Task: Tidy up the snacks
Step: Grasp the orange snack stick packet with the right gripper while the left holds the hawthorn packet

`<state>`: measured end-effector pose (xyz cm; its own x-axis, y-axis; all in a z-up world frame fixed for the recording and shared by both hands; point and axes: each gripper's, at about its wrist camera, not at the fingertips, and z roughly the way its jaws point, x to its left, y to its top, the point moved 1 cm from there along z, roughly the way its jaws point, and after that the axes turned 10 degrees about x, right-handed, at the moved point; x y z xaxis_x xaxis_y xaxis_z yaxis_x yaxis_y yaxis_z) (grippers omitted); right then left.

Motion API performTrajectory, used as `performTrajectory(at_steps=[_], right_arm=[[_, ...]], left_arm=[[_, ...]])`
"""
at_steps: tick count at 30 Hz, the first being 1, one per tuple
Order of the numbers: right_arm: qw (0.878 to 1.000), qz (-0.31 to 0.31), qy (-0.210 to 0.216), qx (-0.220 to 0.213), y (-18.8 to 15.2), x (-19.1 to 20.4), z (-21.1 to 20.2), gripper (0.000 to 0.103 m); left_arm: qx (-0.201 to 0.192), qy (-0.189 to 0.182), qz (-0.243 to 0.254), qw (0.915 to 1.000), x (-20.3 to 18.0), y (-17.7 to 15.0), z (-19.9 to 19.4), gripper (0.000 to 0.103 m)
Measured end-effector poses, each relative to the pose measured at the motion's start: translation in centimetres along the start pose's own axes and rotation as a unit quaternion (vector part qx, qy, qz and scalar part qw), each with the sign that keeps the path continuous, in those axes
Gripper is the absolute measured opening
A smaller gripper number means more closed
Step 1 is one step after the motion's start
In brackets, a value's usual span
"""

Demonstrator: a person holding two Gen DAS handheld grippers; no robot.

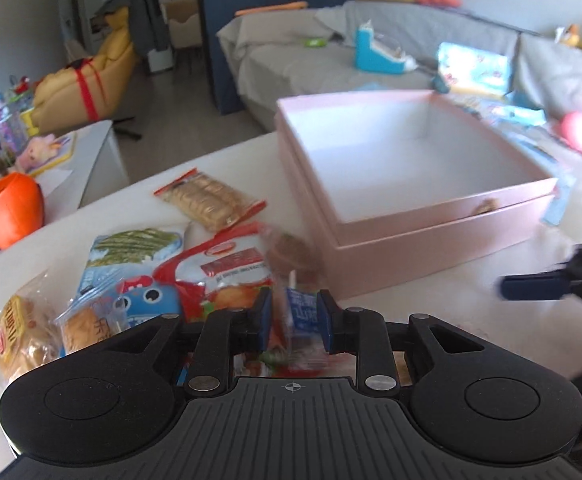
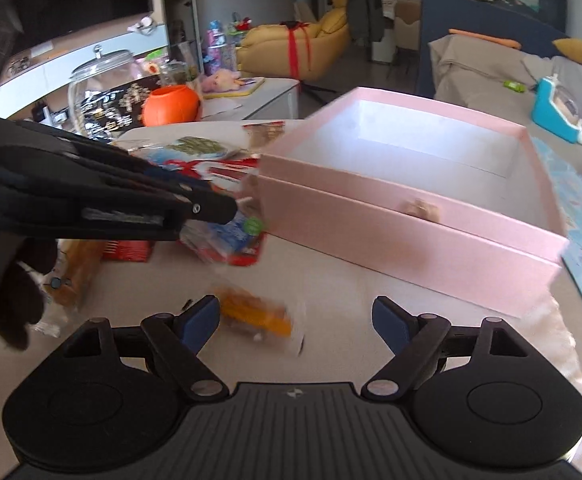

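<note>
Cream tabletop (image 2: 355,280) in a cluttered living room carries the work, with a grey sofa (image 1: 331,56) and a yellow armchair (image 2: 291,52) far behind.

Nearest in the left wrist view, the left gripper (image 1: 294,320) is pinched together on a small blue-and-white snack packet (image 1: 301,312), held above the heap. Just beyond and to the left of it lie the loose snacks: a bread pack (image 1: 23,336), a blue cartoon pouch (image 1: 143,300), a red-and-white bag (image 1: 235,264), a green-striped pouch (image 1: 139,244) and, further out, a clear cracker pack (image 1: 211,200).

In the right wrist view the right gripper (image 2: 295,320) stands wide apart and holds nothing; a small orange-wrapped snack (image 2: 255,316) lies on the table between its fingers, close to the left one, with no pad pressing on it.

Beyond both tools sits the pink box (image 1: 443,240), open-topped, its white inside looking bare as far as the blur allows. A small brownish blur shows at the seam in its front wall; I cannot tell what it is.

By my reading the sorting has barely begun: one packet is lifted and likely bound for the box, while nearly every snack remains on the table.
</note>
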<state>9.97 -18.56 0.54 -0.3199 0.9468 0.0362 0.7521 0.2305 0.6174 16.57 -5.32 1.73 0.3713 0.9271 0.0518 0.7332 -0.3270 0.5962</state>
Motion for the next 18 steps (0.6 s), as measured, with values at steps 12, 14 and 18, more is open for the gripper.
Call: performTrajectory(at_steps=[12, 14, 18], right_arm=[[1.000, 0.013, -0.004, -0.001, -1.3, -1.8, 0.2, 0.088], [1.000, 0.011, -0.006, 0.000, -1.2, -1.6, 0.3, 0.088], [1.000, 0.008, -0.011, 0.001, -1.2, -1.3, 0.4, 0.089]], left_arm=[[-0.001, 0.033, -0.050, 0.9982, 5.2, -1.3, -1.0, 0.025], [-0.013, -0.026, -0.067, 0.9974, 5.8, -1.1, -1.8, 0.026], [-0.010, -0.045, -0.039, 0.9982, 5.2, 0.8, -1.4, 0.028]])
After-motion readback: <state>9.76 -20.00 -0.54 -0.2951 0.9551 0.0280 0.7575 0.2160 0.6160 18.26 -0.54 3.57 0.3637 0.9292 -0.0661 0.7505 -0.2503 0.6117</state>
